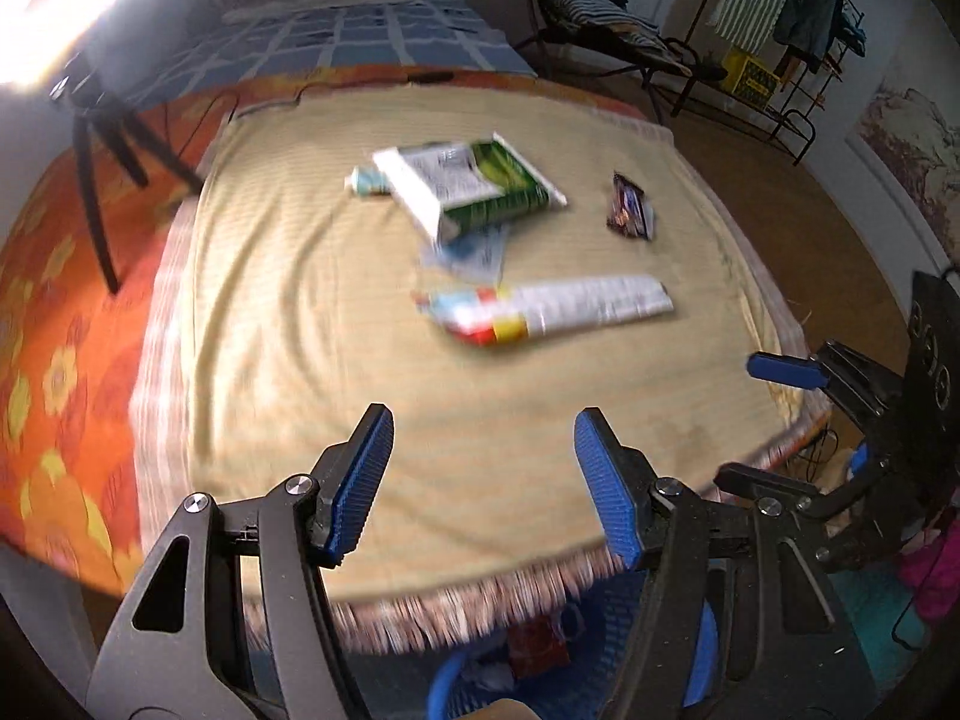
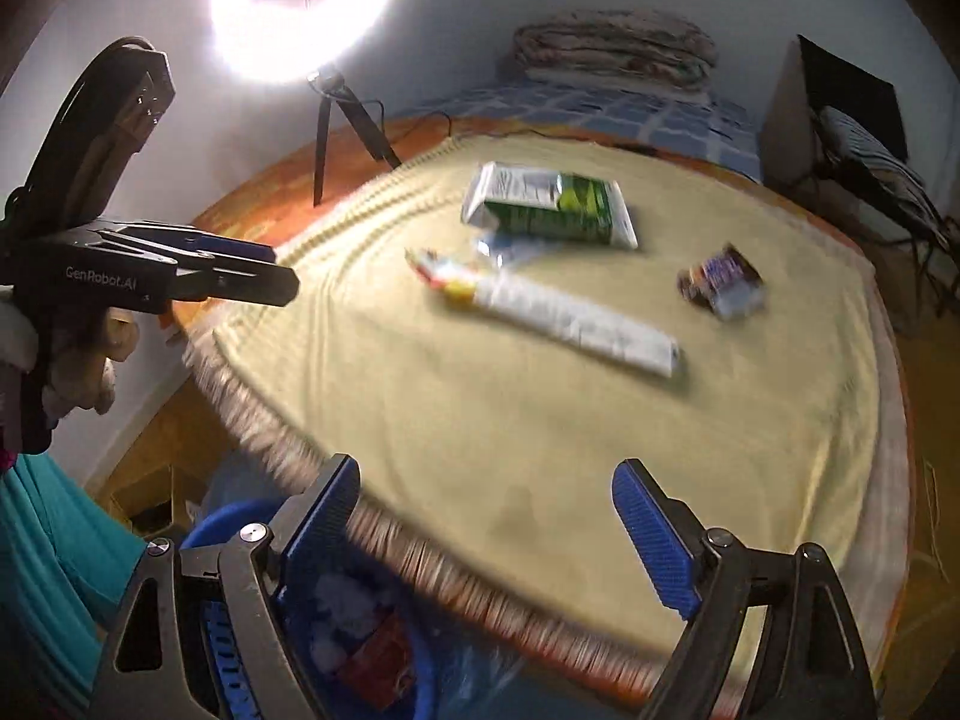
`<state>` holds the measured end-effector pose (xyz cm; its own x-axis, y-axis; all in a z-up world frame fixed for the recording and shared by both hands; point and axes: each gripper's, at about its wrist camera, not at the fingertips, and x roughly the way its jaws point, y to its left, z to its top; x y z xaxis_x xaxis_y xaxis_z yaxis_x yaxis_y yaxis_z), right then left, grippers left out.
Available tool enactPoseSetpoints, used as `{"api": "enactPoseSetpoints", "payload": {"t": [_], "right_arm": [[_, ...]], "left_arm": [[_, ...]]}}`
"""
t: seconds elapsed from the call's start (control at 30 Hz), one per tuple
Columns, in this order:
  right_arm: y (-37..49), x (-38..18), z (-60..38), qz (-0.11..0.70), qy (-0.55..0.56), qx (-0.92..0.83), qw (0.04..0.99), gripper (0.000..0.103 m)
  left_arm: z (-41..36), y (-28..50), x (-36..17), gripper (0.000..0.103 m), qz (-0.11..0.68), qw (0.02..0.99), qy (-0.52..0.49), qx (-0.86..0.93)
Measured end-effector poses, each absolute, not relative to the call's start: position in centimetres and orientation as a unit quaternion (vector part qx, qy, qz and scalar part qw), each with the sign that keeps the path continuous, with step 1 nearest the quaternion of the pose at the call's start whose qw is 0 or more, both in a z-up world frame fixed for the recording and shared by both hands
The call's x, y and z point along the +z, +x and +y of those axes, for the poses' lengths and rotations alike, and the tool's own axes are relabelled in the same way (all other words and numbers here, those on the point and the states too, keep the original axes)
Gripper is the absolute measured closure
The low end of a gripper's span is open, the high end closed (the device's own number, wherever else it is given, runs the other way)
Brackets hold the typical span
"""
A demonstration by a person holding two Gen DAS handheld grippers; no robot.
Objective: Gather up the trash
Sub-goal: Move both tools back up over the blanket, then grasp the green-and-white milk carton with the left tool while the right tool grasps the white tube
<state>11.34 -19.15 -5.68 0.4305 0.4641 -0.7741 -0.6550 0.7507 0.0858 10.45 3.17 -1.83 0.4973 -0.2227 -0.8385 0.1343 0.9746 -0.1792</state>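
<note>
Trash lies on a yellow cloth on the bed: a green and white packet, a long white tube-like wrapper, a small dark wrapper, a pale blue wrapper and a small teal item. My left gripper is open and empty over the cloth's near edge. My right gripper is open and empty, also at the near edge. A blue basket with trash in it sits below the edge.
A tripod with a ring light stands at the bed's left. Folded blankets lie at the far end. A chair and a clothes rack stand beyond the bed on the right. The other gripper shows in each view.
</note>
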Motion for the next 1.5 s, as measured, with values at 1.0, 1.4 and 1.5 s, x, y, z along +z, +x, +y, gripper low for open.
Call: {"api": "enactPoseSetpoints", "payload": {"t": [1.0, 1.4, 1.5], "right_arm": [[24.2, -11.5, -15.0, 0.543, -0.029, 0.411, 0.732, 0.025], [22.4, -11.8, -15.1, 0.525, -0.121, 0.319, 0.78, 0.072], [22.5, -11.8, -17.3, 0.537, -0.11, 0.303, 0.78, 0.074]], "left_arm": [[3.1, 32.9, -5.0, 0.038, 0.518, 0.847, -0.051, -0.106], [0.5, 34.6, -7.7, 0.038, 0.557, 0.821, -0.016, -0.122], [-0.2, 33.7, -7.9, 0.038, 0.565, 0.815, -0.008, -0.131]]}}
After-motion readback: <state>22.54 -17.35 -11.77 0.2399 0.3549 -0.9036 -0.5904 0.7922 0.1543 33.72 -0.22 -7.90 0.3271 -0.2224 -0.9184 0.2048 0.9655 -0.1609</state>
